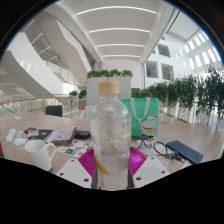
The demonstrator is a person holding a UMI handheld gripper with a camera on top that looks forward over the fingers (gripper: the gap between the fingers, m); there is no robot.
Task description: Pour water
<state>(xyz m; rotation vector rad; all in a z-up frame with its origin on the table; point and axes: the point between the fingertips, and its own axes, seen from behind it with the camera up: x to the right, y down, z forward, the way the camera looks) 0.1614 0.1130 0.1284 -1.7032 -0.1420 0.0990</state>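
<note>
Gripping clear bottle [109, 135] upright, gripper [110, 170] fingers clamping it; white pitcher [38, 153] sitting at 9 o'clock on the table [190, 135].

Bottle [110, 135] between tool [112, 165] fingers

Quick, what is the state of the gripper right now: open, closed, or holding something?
Gripper: closed on the clear plastic bottle, both pink pads pressing its sides.

Bright, even daylight; long ceiling light strips [112, 28] and tall windows [197, 52] glow near white. Strong fisheye bending toward the rim. Clear water bottle [108, 135] close in, slightly soft; shadows faint.
</note>
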